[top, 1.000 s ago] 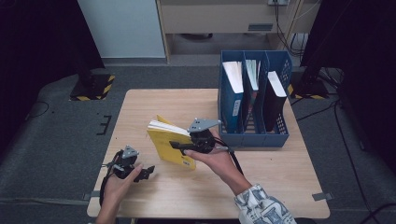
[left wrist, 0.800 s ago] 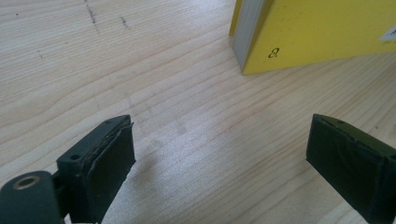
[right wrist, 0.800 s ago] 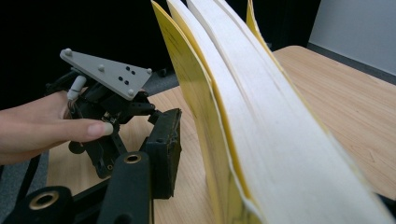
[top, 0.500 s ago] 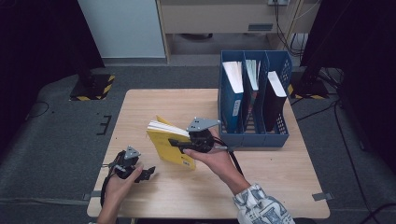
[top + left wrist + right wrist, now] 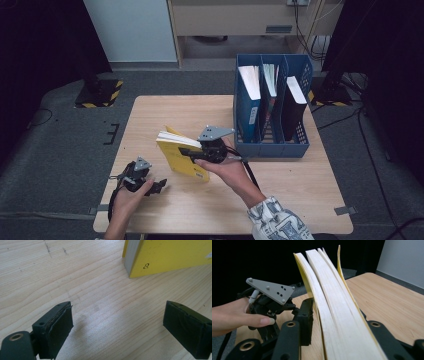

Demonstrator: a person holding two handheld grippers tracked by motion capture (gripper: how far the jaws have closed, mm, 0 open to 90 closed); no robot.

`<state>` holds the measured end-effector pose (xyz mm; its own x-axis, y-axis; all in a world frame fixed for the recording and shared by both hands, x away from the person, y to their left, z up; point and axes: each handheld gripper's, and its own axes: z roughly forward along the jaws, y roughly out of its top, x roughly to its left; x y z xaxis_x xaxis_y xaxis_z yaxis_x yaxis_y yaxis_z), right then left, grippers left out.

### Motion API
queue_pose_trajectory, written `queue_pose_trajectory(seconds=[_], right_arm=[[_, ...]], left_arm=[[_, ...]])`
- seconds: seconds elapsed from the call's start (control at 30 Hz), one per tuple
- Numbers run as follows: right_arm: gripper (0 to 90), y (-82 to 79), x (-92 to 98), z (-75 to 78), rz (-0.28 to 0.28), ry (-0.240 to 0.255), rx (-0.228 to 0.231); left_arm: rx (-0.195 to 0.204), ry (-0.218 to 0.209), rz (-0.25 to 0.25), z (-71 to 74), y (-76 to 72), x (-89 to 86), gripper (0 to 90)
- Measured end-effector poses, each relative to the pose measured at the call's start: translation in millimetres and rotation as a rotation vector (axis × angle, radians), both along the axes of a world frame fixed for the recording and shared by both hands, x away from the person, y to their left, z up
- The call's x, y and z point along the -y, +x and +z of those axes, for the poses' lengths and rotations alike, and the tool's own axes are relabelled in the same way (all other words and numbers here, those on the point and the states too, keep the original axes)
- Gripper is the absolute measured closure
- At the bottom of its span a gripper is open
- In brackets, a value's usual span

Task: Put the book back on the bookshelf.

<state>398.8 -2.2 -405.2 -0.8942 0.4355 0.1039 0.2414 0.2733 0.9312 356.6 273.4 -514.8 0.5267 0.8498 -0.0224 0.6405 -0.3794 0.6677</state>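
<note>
Closing further on the thick yellow paperback book (image 5: 181, 159), the right claw (image 5: 192, 152) now clamps it upright beside the blue plastic file rack (image 5: 272, 145), ready for lifting; left claw (image 5: 159, 186) rests wide open on the worktop (image 5: 300, 180).

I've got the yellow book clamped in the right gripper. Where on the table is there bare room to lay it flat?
The widest bare patch of table lies between the far left corner and the yellow book. The near right part, in front of the blue file rack, is bare too. It is crowded near left, where the left gripper rests open, and around the right gripper.
</note>
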Motion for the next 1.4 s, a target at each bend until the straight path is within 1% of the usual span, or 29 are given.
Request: queue_pose_trajectory(seconds=[0.17,0.43,0.6,0.67,0.7,0.77,0.87,0.9,1.0,1.03,1.07,1.13,1.17,1.2,1.27,1.37,1.4], right_arm=[[64.9,1.0,0.2,-2.8,0.007,0.006,-0.010],[68.2,4.1,3.0,-9.6,0.009,0.045,-0.047],[71.3,7.5,4.6,-9.8,0.000,0.052,-0.057],[72.5,9.4,5.5,-9.0,-0.005,0.046,-0.059],[73.2,10.3,5.9,-8.5,-0.007,0.043,-0.055],[74.6,12.1,7.1,-7.4,-0.022,0.046,-0.065],[75.0,15.6,10.2,-5.7,-0.027,0.071,-0.103],[75.0,15.9,10.7,-4.7,-0.029,0.075,-0.108],[75.0,16.2,12.4,-0.5,-0.046,0.068,-0.103],[75.0,18.0,16.1,2.3,-0.057,0.078,-0.109],[75.0,18.0,16.1,2.3,-0.057,0.078,-0.109],[75.1,21.1,21.6,5.4,-0.067,0.105,-0.127],[75.1,24.0,27.2,8.8,-0.079,0.129,-0.139],[75.1,24.0,27.2,8.8,-0.079,0.129,-0.139],[75.1,26.0,32.5,12.9,-0.096,0.138,-0.137],[75.0,28.6,43.2,20.2,-0.126,0.151,-0.135],[75.0,28.6,43.2,20.2,-0.126,0.151,-0.135]], left_arm=[[-0.007,0.002,-0.005,-0.4,-0.1,1.1,8.9],[-0.011,0.004,-0.007,-0.6,-0.3,1.5,9.3],[-0.011,0.003,-0.010,-0.4,-0.1,0.9,9.5],[-0.013,0.001,-0.007,-0.5,-0.1,0.2,9.5],[-0.014,0.000,-0.005,-0.5,-0.1,-0.2,9.5],[-0.014,-0.001,-0.003,-0.1,-0.1,-1.2,9.5],[-0.014,-0.006,0.001,0.0,-0.3,-1.9,9.5],[-0.014,-0.007,0.003,-0.1,-0.3,-2.0,9.5],[-0.019,-0.007,0.006,-0.3,-0.2,-2.6,9.5],[-0.020,-0.007,0.006,-0.4,-0.1,-2.8,9.4],[-0.021,-0.008,0.008,-0.6,-0.2,-3.0,9.4],[-0.025,-0.006,0.011,-1.3,0.0,-3.8,9.4],[-0.024,0.001,0.011,-1.4,0.5,-4.8,9.1],[-0.024,-0.001,0.014,-1.7,0.7,-5.4,9.1],[-0.018,-0.006,0.024,-1.8,0.8,-6.4,8.5],[-0.011,-0.002,0.031,-1.9,1.0,-9.0,7.7],[-0.011,-0.002,0.031,-1.9,1.0,-9.0,7.7]])
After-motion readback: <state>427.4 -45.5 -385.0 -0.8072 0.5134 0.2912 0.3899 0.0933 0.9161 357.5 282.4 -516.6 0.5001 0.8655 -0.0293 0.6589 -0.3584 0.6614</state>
